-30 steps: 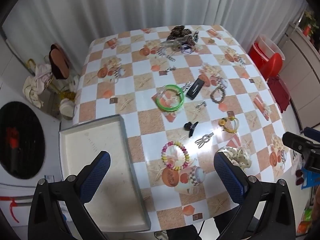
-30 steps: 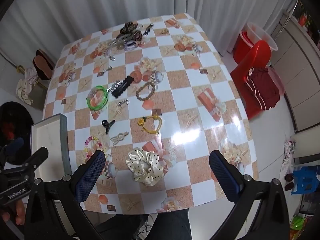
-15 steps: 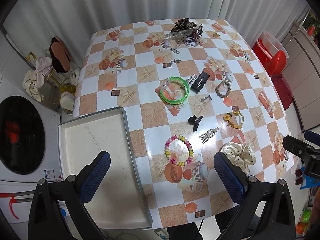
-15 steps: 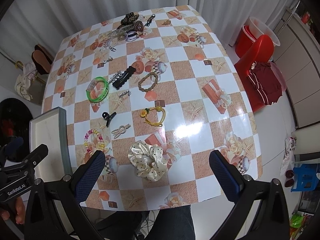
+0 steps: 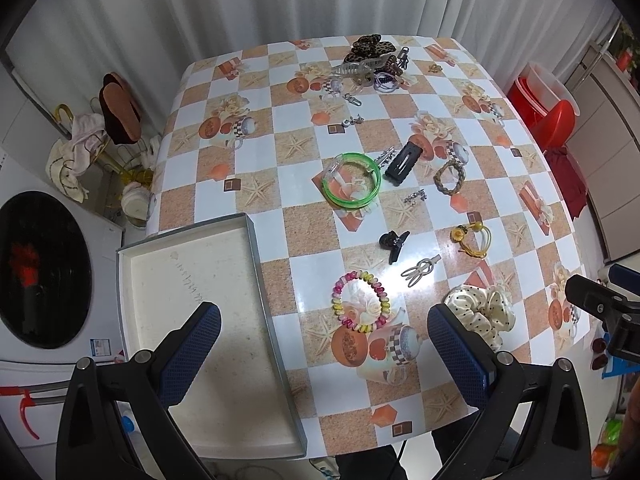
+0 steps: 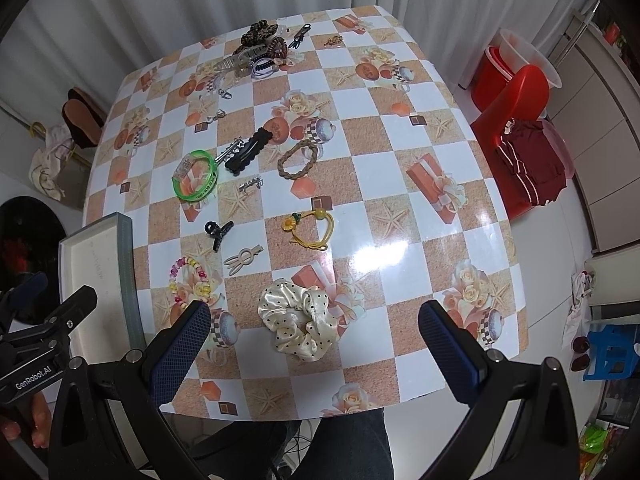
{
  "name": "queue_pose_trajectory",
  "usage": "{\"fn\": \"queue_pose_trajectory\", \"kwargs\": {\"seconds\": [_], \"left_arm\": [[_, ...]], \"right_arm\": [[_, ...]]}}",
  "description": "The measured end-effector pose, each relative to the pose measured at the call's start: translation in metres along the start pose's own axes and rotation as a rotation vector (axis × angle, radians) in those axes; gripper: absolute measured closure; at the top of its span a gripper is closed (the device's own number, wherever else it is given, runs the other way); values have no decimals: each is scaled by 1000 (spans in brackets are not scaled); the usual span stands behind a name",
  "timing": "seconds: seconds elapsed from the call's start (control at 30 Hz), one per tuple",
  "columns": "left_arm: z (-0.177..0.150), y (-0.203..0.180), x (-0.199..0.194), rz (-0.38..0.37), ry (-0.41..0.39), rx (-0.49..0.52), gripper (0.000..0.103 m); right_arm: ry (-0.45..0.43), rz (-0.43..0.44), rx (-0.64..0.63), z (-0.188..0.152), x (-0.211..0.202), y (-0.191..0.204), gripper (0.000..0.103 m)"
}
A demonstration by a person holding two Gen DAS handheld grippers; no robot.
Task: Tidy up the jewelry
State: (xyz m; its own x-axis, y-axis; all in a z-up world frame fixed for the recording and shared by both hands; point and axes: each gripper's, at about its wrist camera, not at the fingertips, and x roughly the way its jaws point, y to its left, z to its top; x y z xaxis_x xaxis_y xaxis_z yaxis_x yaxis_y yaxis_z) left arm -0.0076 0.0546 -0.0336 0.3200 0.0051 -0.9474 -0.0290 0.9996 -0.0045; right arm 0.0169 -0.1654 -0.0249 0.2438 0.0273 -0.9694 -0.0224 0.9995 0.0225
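Both grippers hang high over the table [image 5: 188,152] with its orange-and-white checked, glossy cloth, each spread wide with nothing between its fingers. The left gripper [image 5: 324,340] has its blue-padded fingers parted over the near edge: one finger lies over the shallow grey-rimmed tray with a pale floor [image 5: 256,280], which sits at the table's near left corner with nothing in it, the other over the cloth just left of the cream satin scrunchie with black dots [image 5: 482,312]. Between those fingers, a little ahead, lies the bracelet of pastel pink, yellow and green beads [image 5: 361,301].

The right gripper [image 6: 314,332] is likewise fully open – the cream scrunchie [image 6: 298,324] lies on the cloth between its two fingers, slightly left of centre, not touched.

Further out lie a small black claw clip [image 5: 394,242], a silvery bunny-shaped hair clip [image 5: 420,270] and a yellow hair tie with a flower charm [image 6: 312,229]. Beyond them are a translucent green bangle [image 5: 352,180], a flat black snap clip [image 5: 404,158] touching a small metal clip, and a brown braided hair band [image 6: 298,159]. A heap of mixed hair clips and ties [image 5: 372,64] sits at the far edge.
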Motion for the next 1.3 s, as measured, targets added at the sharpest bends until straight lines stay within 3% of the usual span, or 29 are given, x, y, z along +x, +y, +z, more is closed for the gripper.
{"fn": "queue_pose_trajectory", "kwargs": {"seconds": [1.3], "left_arm": [[2,-2,0,-2,7,-3,0]], "right_arm": [[2,1,-2,-1,-1,4,0]]}}
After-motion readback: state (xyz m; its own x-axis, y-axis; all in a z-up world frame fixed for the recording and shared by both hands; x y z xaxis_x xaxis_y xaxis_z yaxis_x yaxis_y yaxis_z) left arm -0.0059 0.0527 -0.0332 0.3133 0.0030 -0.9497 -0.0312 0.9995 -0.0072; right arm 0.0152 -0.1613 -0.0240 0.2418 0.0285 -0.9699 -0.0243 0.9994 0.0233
